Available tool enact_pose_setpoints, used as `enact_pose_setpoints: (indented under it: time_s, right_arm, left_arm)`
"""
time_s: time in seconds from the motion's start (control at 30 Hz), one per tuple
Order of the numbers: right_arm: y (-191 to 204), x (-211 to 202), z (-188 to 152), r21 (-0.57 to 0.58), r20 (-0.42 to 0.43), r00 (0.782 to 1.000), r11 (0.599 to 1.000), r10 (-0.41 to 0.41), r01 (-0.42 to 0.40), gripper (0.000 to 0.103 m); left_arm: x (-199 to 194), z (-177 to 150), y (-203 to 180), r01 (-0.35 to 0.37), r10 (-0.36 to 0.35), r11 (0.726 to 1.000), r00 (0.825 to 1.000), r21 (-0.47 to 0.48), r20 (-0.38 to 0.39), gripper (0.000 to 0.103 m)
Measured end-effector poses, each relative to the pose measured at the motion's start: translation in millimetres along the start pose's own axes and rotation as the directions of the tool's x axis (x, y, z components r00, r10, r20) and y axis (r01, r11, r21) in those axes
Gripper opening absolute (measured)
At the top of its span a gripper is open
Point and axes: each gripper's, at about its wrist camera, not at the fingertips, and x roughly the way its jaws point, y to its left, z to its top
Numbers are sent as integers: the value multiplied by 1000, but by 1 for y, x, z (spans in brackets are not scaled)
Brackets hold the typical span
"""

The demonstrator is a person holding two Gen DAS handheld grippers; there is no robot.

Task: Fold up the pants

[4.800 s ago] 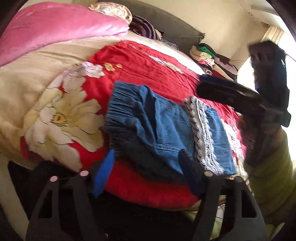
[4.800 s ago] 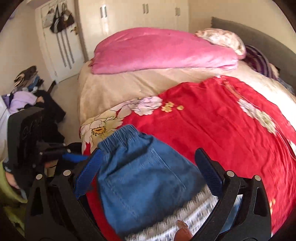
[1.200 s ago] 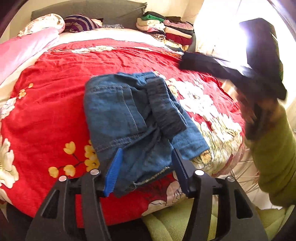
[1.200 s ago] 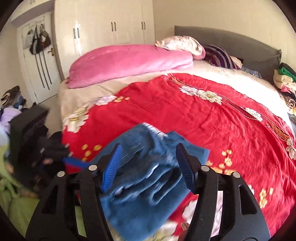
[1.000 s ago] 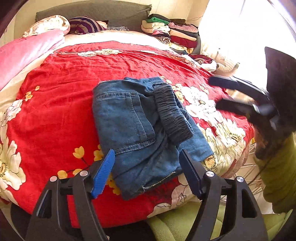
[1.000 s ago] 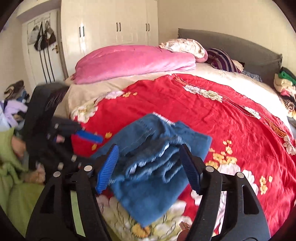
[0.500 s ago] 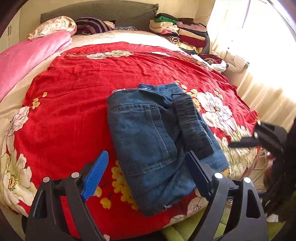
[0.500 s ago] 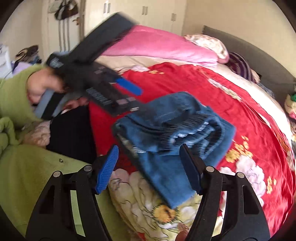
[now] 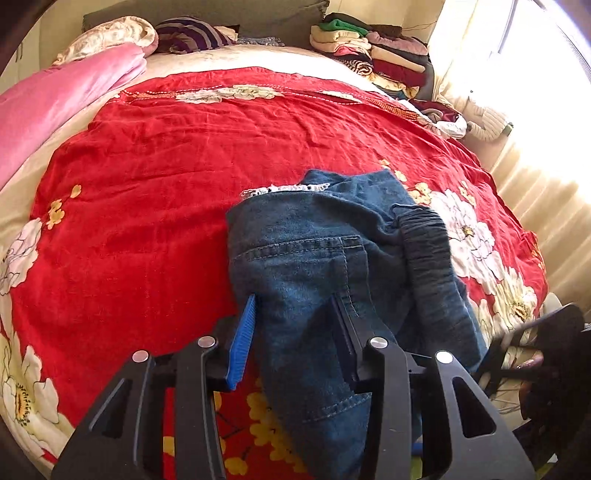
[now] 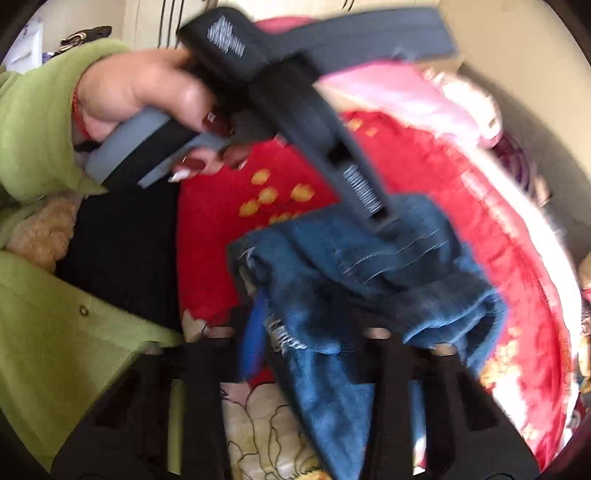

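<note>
Folded blue denim pants (image 9: pixel 314 251) lie on the red flowered bedspread (image 9: pixel 147 184), near its front edge, with the dark elastic waistband (image 9: pixel 428 251) on top at the right. My left gripper (image 9: pixel 293 306) straddles the near left fold; its jaws are closing and the pads press on the denim. My right gripper (image 10: pixel 314 325), blurred, has the frayed near edge of the pants (image 10: pixel 369 266) pinched between its fingers. From the right wrist, the left gripper (image 10: pixel 384 221) reaches down onto the denim, held by a hand (image 10: pixel 140 92). The right gripper (image 9: pixel 517 339) shows dimly at the left wrist view's right edge.
A pink duvet (image 9: pixel 55 103) and pillows (image 9: pixel 192 33) lie at the head of the bed. Folded clothes (image 9: pixel 369 48) are stacked at the far right by a bright curtained window (image 9: pixel 535 184). A green sleeve (image 10: pixel 37 110) and green clothing fill the right wrist view's left side.
Both grippers have come down to the near edge of the pants. Their jaws, wide apart before, have narrowed onto the denim. The right wrist view has rolled and blurred.
</note>
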Motion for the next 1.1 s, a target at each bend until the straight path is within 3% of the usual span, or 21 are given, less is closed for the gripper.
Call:
enact_pose_setpoints:
  time_s: [0.13,0.33,0.4,0.47,0.53,0.6,0.8,0.87,0.97,1.03,1.1]
  right_arm:
    - [11,-7,-7,-27,-25,996,996,85,-85,2]
    - [20,17,-25,19,-125,988,996,94,-92,3]
    - [20,8,-24,50,-92,987,991,131,-127,5]
    - [15,-12,-21,85,-26,990,987,138,-135,12]
    - [10,-34,-18,113,33,992,986,119,-122,27]
    - [6,-54,-17,133,88,990,984,108,-119,32]
    - [-15,-103,-13,240,217,975,971,-48,-6,56]
    - [-33,-115,-17,296,250,963,955,-97,20,60]
    - [-56,-123,-23,369,272,945,926,-183,73,65]
    - [-66,-126,-25,411,275,934,906,-228,100,76]
    - [-74,-129,-30,454,275,923,883,-269,122,78]
  left_arm:
    - [2,0,2,2,-2,1000,1000,-6,8,41]
    - [-1,-1,-1,-6,6,1000,1000,-3,22,41]
    - [-4,-2,-2,-7,7,1000,1000,-1,27,41]
    - [-6,-1,-4,-9,8,1000,999,3,31,40]
    - [-9,-1,-5,-8,7,1000,999,4,37,40]
    - [-12,-2,-8,-8,8,1000,999,10,45,40]
    - [-21,-4,-13,-5,4,1000,998,14,66,47]
    - [-26,-5,-15,-11,9,1000,997,17,78,54]
    - [-32,-5,-18,-19,16,999,995,26,95,58]
    - [-37,-6,-20,-18,15,999,994,26,106,63]
    - [-42,-7,-20,-16,13,1000,993,23,120,67]
